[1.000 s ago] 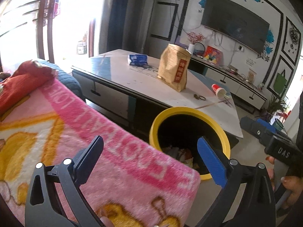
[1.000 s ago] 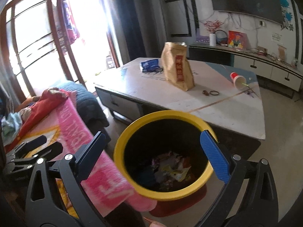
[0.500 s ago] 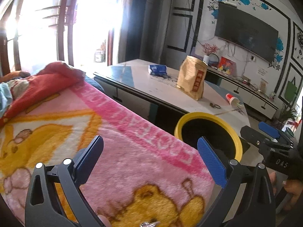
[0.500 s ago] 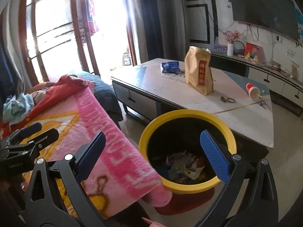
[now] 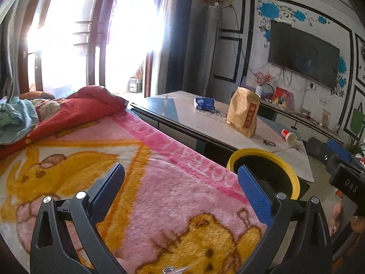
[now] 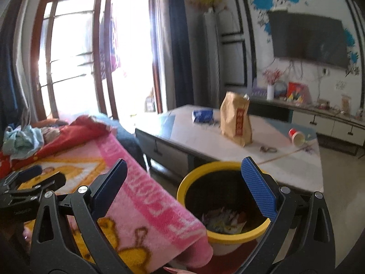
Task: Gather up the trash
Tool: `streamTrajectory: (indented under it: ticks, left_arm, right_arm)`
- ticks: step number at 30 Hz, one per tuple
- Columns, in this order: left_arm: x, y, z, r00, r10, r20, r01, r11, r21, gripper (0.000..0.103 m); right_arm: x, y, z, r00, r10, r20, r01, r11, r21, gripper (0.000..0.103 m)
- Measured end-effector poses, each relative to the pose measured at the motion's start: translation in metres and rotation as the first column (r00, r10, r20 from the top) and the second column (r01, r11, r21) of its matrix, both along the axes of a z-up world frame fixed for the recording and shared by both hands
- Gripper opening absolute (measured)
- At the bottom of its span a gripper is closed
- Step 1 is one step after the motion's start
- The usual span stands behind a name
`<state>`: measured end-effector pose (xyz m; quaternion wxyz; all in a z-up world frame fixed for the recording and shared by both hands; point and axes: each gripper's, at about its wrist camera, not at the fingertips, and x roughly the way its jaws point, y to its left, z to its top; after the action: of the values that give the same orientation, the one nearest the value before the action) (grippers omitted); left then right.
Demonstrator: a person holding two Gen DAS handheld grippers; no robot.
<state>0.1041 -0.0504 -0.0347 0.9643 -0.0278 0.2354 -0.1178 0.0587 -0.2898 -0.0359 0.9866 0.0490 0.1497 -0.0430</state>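
Note:
A yellow-rimmed black bin [image 6: 228, 235] stands on the floor beside the pink blanket, with crumpled wrappers [image 6: 222, 220] at its bottom. In the left wrist view the bin [image 5: 289, 173] shows past the blanket's edge. On the low table lie a brown paper bag [image 6: 236, 119], a blue packet [image 6: 202, 115] and a tipped red-and-white paper cup [image 6: 296, 135]. My left gripper [image 5: 180, 193] hangs open over the blanket, holding nothing. My right gripper [image 6: 184, 183] is open and empty above the bin's near rim. The right gripper [image 5: 342, 171] also shows at the right edge of the left wrist view.
A pink and yellow blanket [image 5: 146, 182] covers the sofa, with red cloth [image 5: 75, 109] and pale blue clothes [image 5: 16, 116] at its far end. The white-topped low table [image 6: 292, 159] stands behind the bin. A TV [image 5: 303, 57] hangs over a long cabinet [image 6: 330, 125].
Both grippers have pulled back and tilted up. The bin has slid lower and to the right in both views, and more of the blanket and window shows. Both stay open.

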Motion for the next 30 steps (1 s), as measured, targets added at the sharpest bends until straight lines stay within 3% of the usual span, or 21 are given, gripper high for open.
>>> streamTrajectory:
  ticks: [10, 18, 30]
  left_arm:
    - [-0.023, 0.024, 0.002, 0.996, 0.056, 0.068, -0.056, 0.998, -0.008, 0.097]
    - [-0.029, 0.034, -0.003, 0.996, 0.067, 0.063, -0.066, 0.998, -0.019, 0.097]
    - [-0.030, 0.036, -0.005, 0.996, 0.067, 0.059, -0.066, 0.998, -0.022, 0.097]
  right_arm:
    - [-0.026, 0.023, -0.004, 0.991, -0.059, 0.117, 0.066, 0.996, -0.056, 0.092]
    - [-0.023, 0.040, -0.019, 0.998, -0.005, 0.065, 0.011, 0.995, -0.099, 0.092]
    - [-0.023, 0.042, -0.021, 0.999, -0.020, 0.048, 0.025, 0.995, -0.096, 0.092]
